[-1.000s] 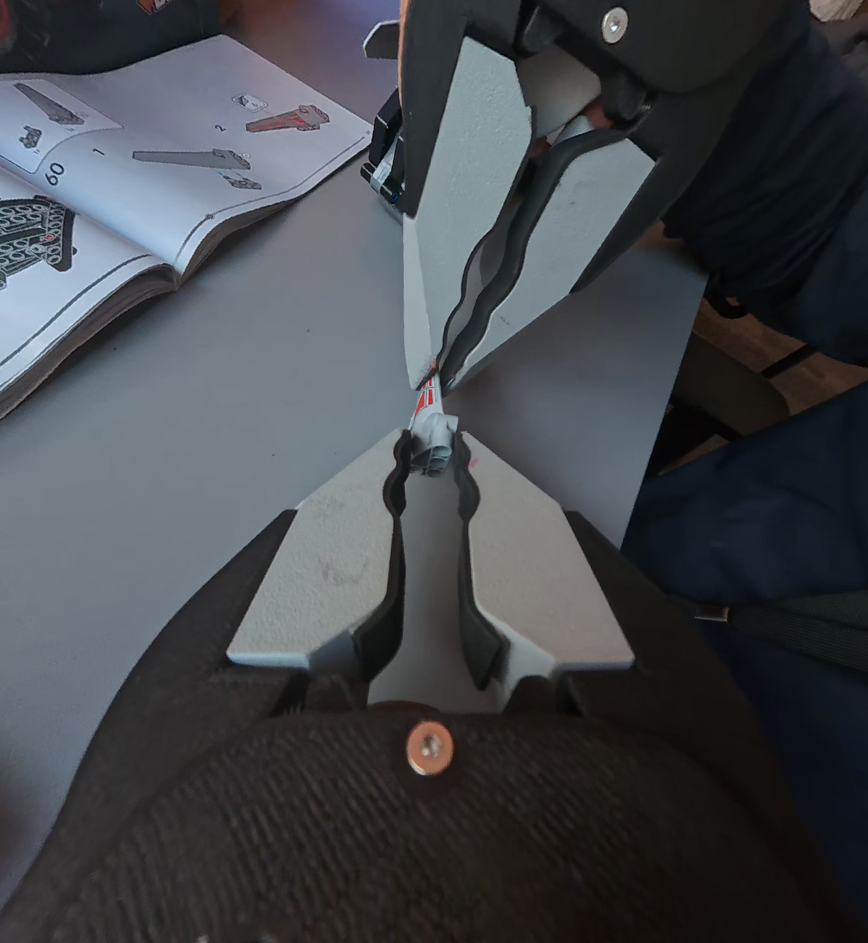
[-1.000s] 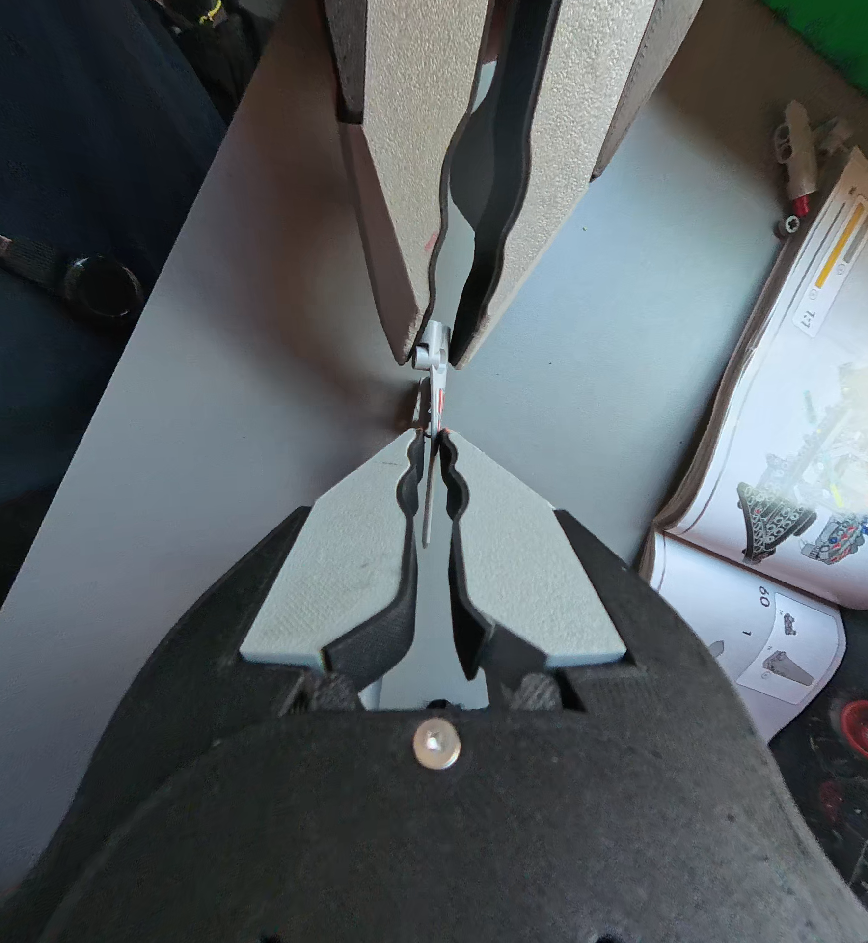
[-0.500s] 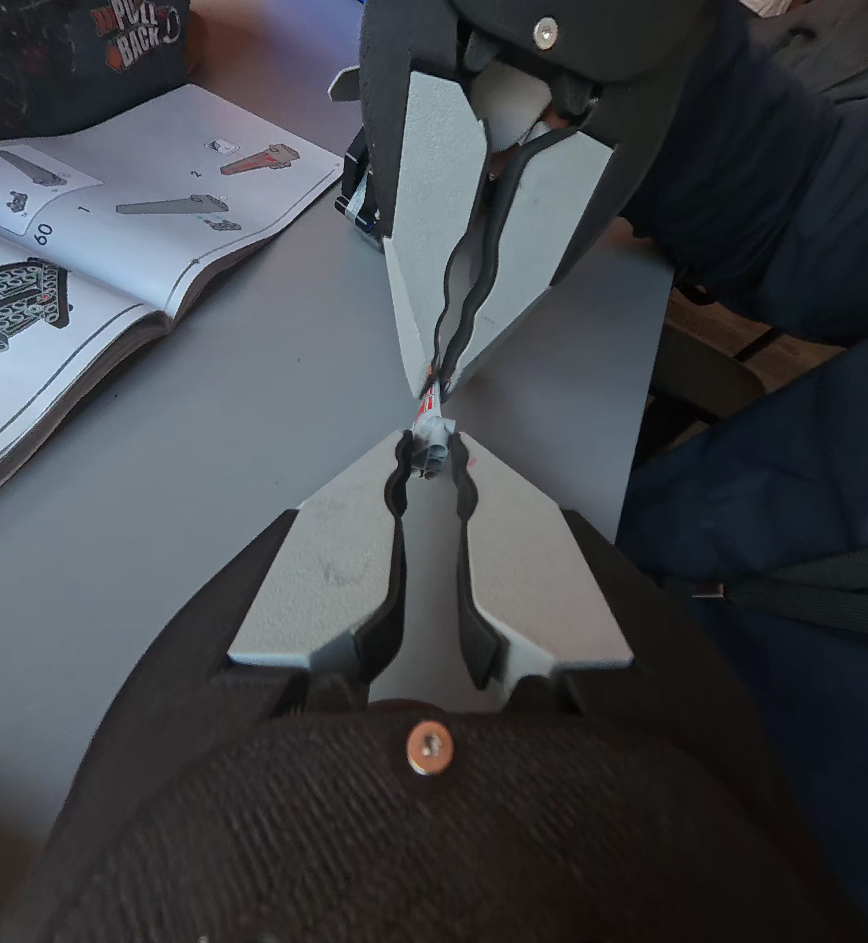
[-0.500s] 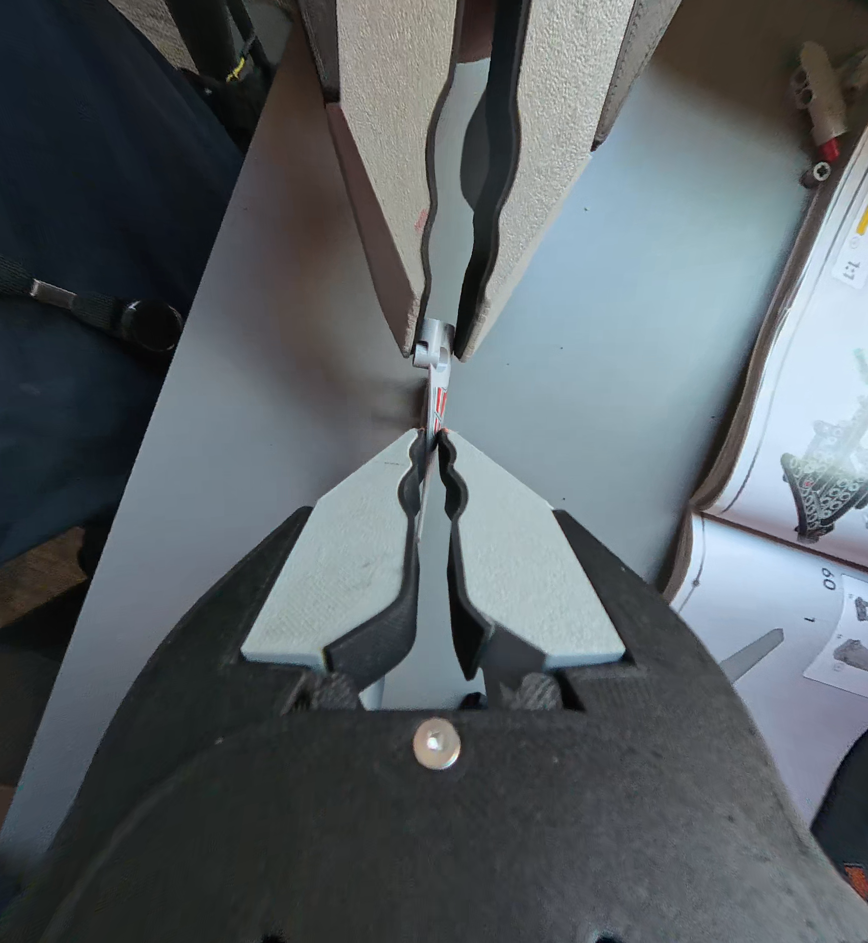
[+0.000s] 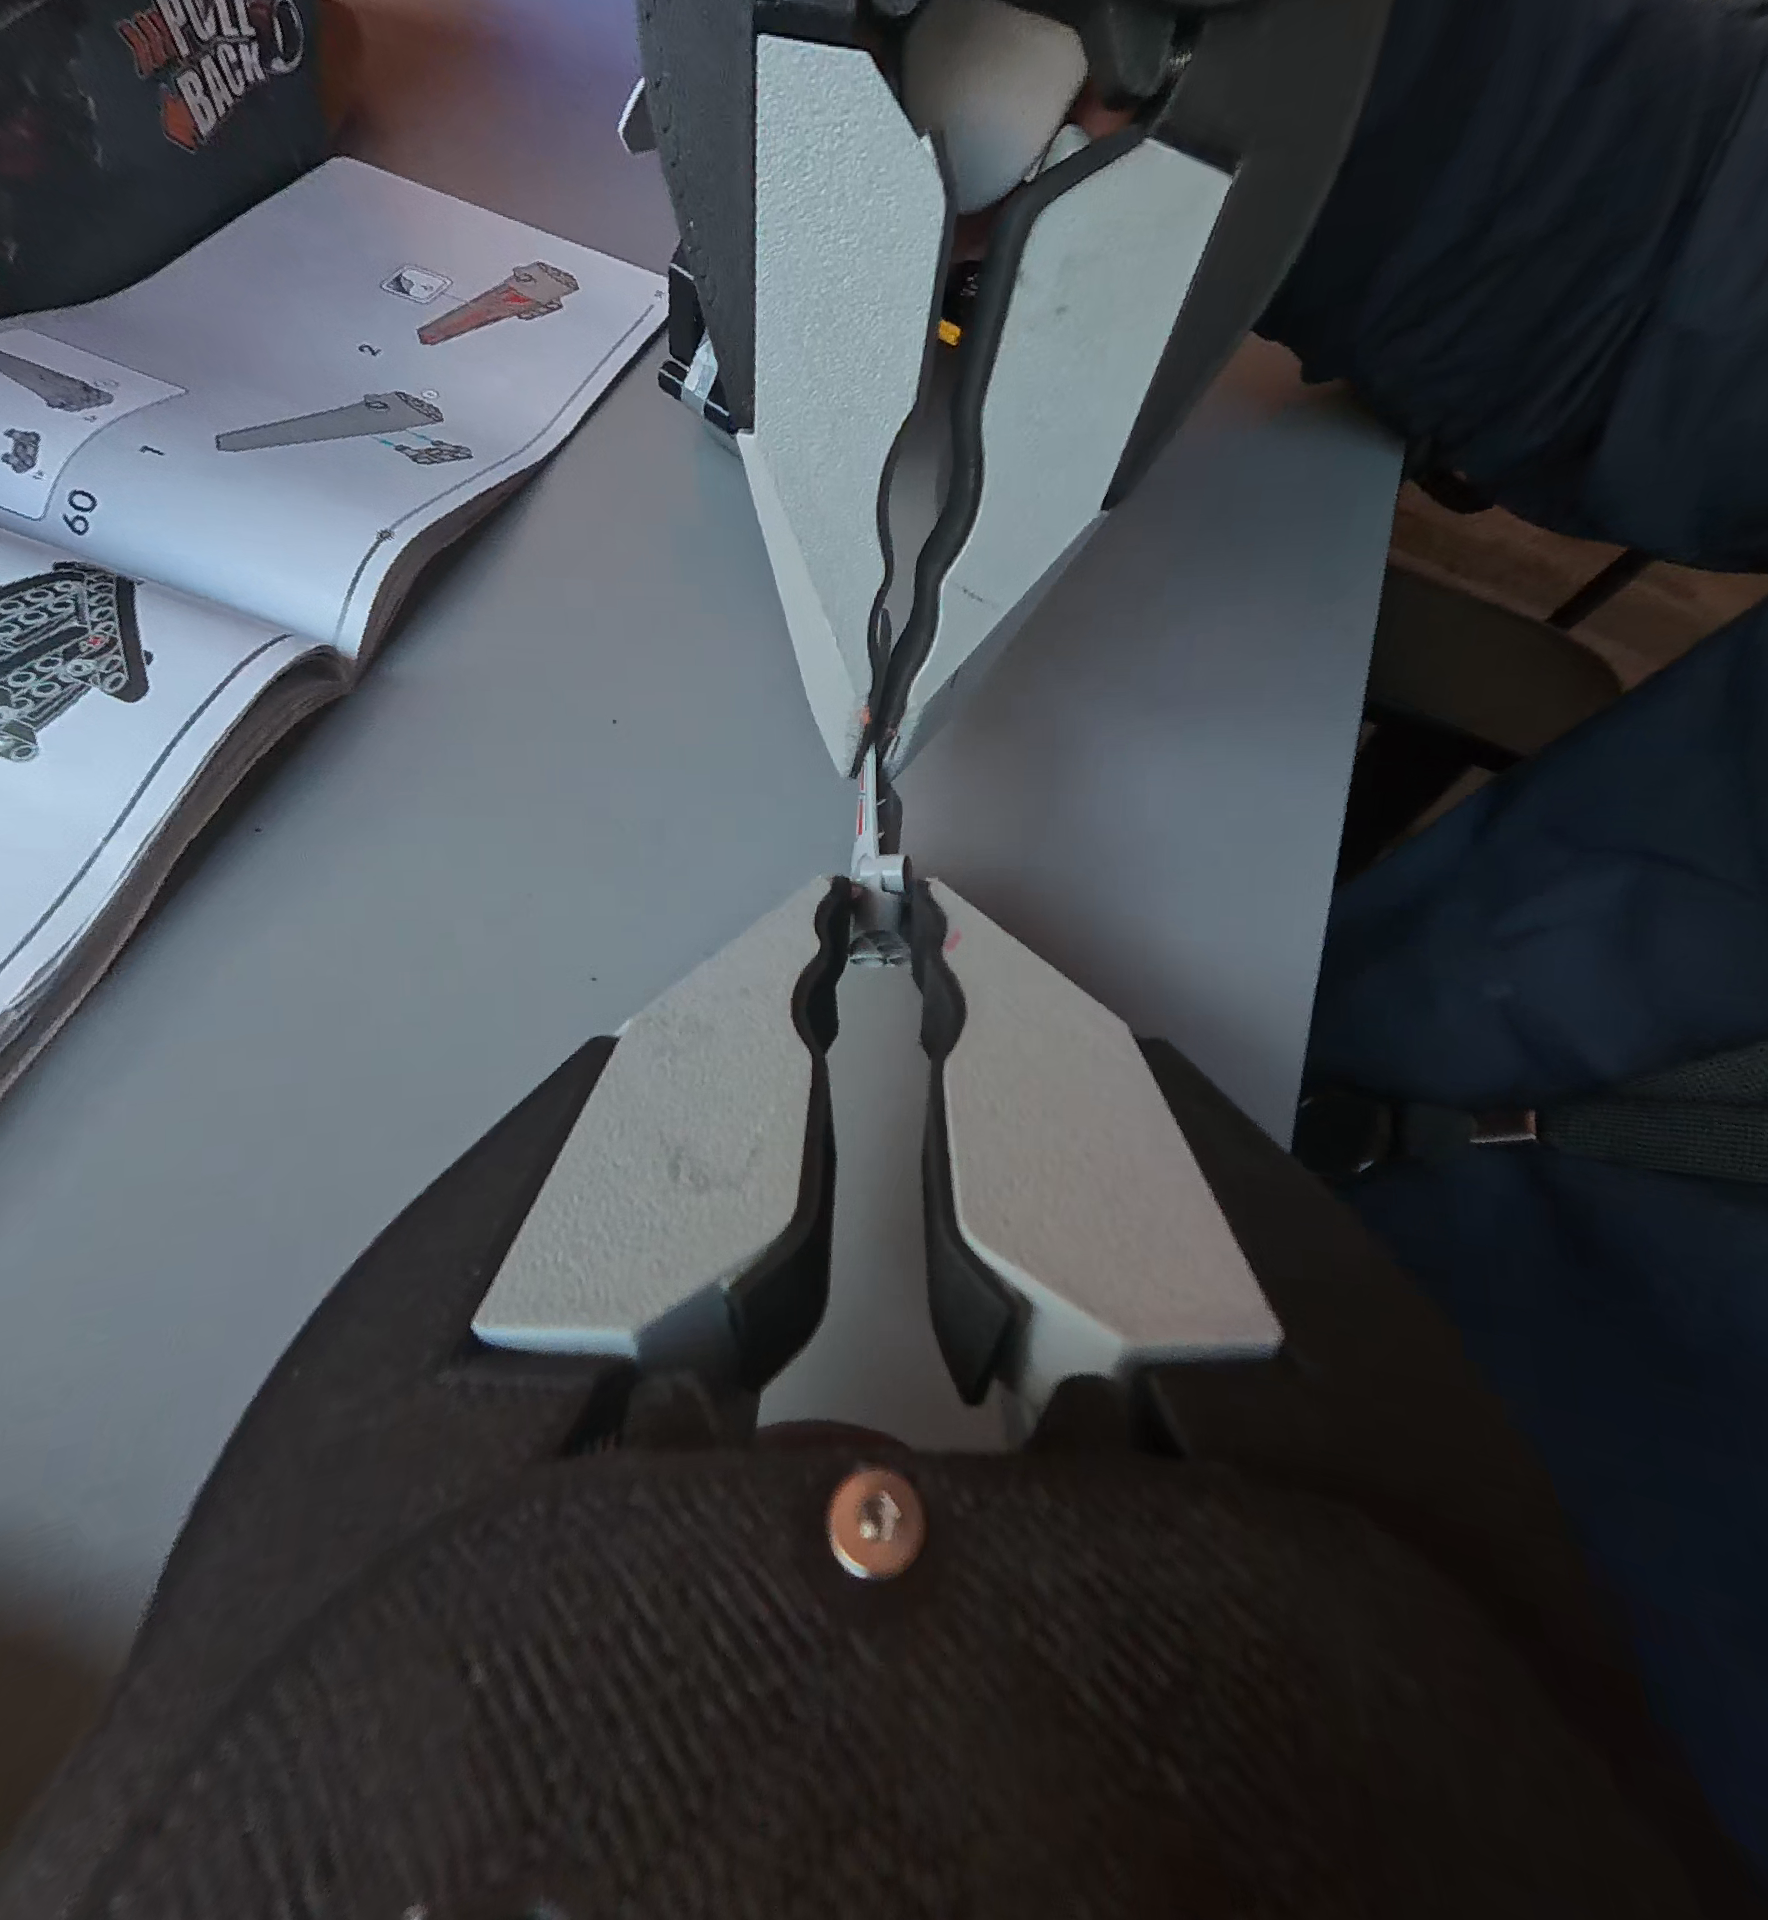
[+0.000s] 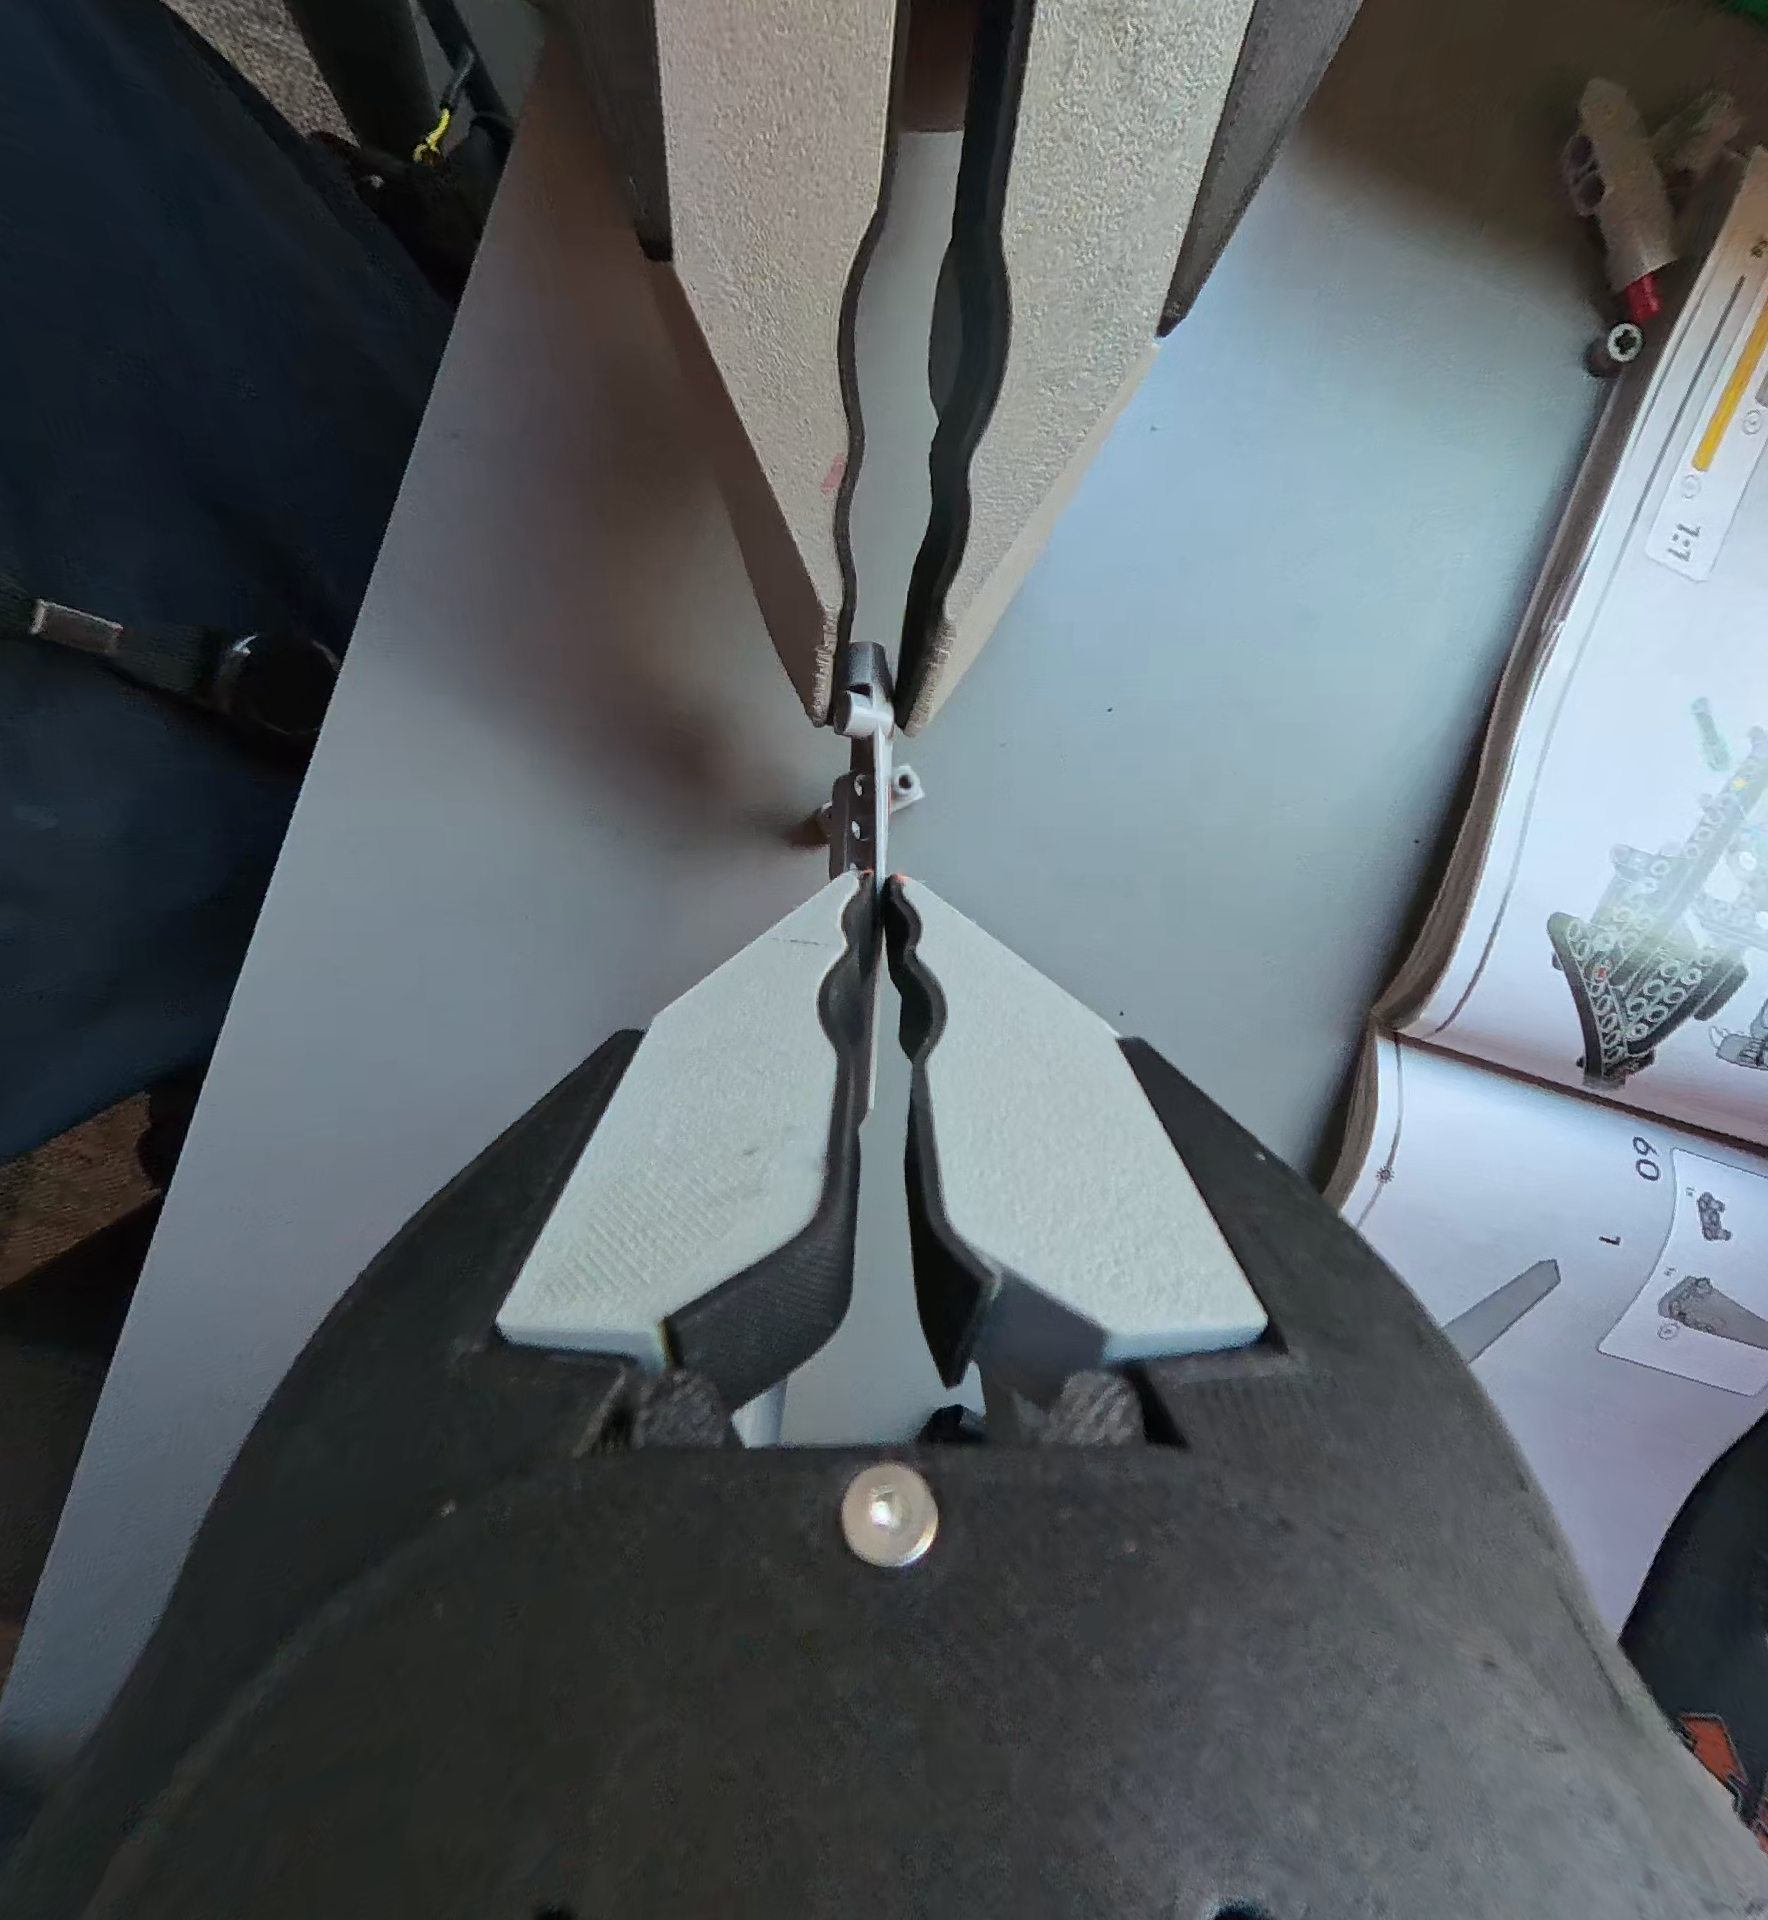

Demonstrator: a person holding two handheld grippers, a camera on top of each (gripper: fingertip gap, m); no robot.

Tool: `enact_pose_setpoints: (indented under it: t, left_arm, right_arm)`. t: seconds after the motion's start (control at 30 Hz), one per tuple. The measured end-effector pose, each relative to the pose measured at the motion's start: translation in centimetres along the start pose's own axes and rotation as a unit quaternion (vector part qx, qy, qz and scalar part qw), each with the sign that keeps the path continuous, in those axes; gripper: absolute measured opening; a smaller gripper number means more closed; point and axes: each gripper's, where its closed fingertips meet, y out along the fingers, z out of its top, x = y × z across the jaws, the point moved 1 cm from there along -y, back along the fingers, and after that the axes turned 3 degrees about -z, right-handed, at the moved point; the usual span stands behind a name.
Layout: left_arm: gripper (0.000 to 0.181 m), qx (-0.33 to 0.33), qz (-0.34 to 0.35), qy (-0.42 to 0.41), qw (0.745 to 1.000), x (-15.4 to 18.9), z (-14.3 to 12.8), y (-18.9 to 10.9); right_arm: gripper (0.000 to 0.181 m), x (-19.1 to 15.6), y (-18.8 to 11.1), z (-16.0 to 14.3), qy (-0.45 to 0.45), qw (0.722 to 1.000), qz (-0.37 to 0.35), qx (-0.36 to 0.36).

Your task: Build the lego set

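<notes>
Both grippers meet tip to tip above the grey table (image 5: pixel 547 831). My left gripper (image 5: pixel 878 906) is shut on a small grey connector piece (image 5: pixel 882 914). My right gripper (image 6: pixel 880 885) is shut on a thin white panel with red marks (image 6: pixel 882 831), seen edge-on. The panel (image 5: pixel 867 821) joins the connector (image 6: pixel 867 707) between the two pairs of tips. A dark piece with holes (image 6: pixel 852 821) sits against the panel. The right gripper (image 5: pixel 875 758) enters the left wrist view from above. The left gripper (image 6: pixel 867 717) enters the right wrist view from above.
An open instruction booklet (image 5: pixel 184 499) lies on the table; it also shows in the right wrist view (image 6: pixel 1638 883). Loose Lego parts (image 6: pixel 1628 197) lie beyond it. A dark printed box (image 5: pixel 111 135) stands behind. A person's dark blue clothing (image 5: pixel 1586 1039) is past the table edge (image 5: pixel 1347 831). The tips of both grippers are at nearly the same place.
Both grippers stay shut and joined at the tips. The pair has shifted slightly over the table. The dark piece with holes now shows beside the panel in the right wrist view.
</notes>
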Motion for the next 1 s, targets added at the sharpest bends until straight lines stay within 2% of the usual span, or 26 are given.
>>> enact_pose_setpoints:
  t: [0.23, 0.4, 0.47, 0.63, 0.73, 0.83, 0.93, 1.0]
  left_arm:
    - [0.007, -0.003, -0.020, 0.097, 0.995, 0.4, 1.7, -1.2]
    - [0.006, -0.003, -0.052, 0.154, 0.987, 0.4, 2.9, -1.0]
    - [0.005, 0.008, -0.067, 0.167, 0.984, 0.7, 3.2, -1.1]
    - [0.005, 0.039, -0.102, 0.161, 0.981, 1.1, 3.9, -1.5]
    - [0.005, 0.060, -0.123, 0.167, 0.976, 1.7, 4.3, -2.0]
    - [0.005, 0.058, -0.128, 0.165, 0.976, 1.6, 4.0, -2.2]
    - [0.006, 0.041, -0.116, 0.135, 0.983, 0.9, 3.4, -1.9]
    - [0.018, 0.012, -0.086, 0.138, 0.987, -0.1, 2.4, -1.5]
  right_arm:
    - [0.002, -0.4, -0.3, 0.6, 0.016, 1.000, -0.016, 0.022]
    - [0.000, 0.0, -0.2, 0.5, 0.026, 0.997, -0.071, 0.018]
    - [0.007, 0.2, -0.6, 0.6, 0.034, 0.995, -0.090, 0.029]
    - [0.016, -0.5, -1.5, 1.3, 0.044, 0.994, -0.066, 0.070]
    - [0.007, -0.5, -1.2, 1.5, 0.048, 0.994, -0.061, 0.080]
    - [0.003, -0.9, -1.3, 1.6, 0.049, 0.993, -0.049, 0.095]
    - [0.002, -0.9, -1.4, 1.0, 0.094, 0.992, -0.037, 0.078]
    - [0.002, -0.8, -1.5, 0.4, 0.136, 0.988, -0.034, 0.068]
